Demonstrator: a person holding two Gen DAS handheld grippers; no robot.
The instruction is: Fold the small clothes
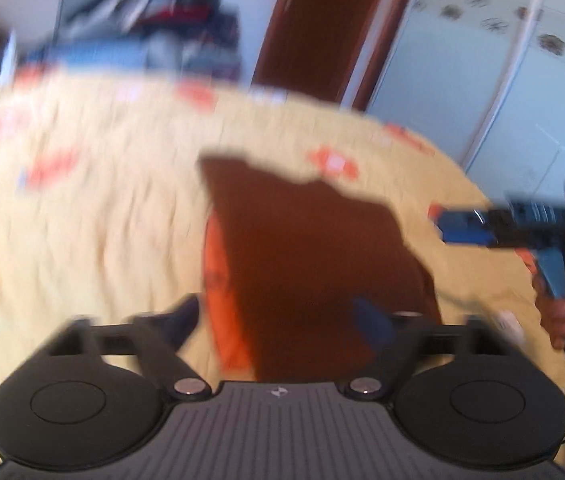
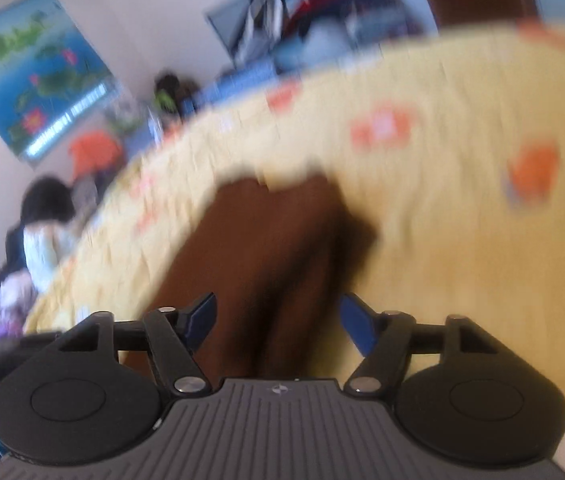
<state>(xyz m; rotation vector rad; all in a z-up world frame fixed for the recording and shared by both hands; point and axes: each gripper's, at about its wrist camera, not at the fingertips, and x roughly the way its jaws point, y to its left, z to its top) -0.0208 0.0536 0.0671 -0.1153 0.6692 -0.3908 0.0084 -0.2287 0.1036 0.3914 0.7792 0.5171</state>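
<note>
- Looking along the left gripper [image 1: 282, 320] in the left wrist view: I see its jaws standing apart with nothing pinched between them. The brown garment [image 1: 310, 256] lies flat on the yellow bedspread [image 1: 90, 220], just ahead of and between the fingers, with an orange layer [image 1: 222, 280] showing along its edge nearest my left finger.
- In the same view, the right gripper [image 1: 478, 228] hangs off to the right, beyond the garment's far edge, and a hand [image 1: 562, 312] grips its handle.
- To fold well, I judge I should lower each gripper to a corner, pinch one layer only, and carry both across evenly.
- Looking along the right gripper [image 2: 278, 320] in the right wrist view: its jaws are apart and empty. The brown garment [image 2: 270, 248] lies directly ahead, between the blue pads [image 2: 202, 316].
- Hard to read: motion blur smears both views. I cannot make out hems, sleeves or corners, nor what kind of garment this is. The casings hide its near edge.
</note>
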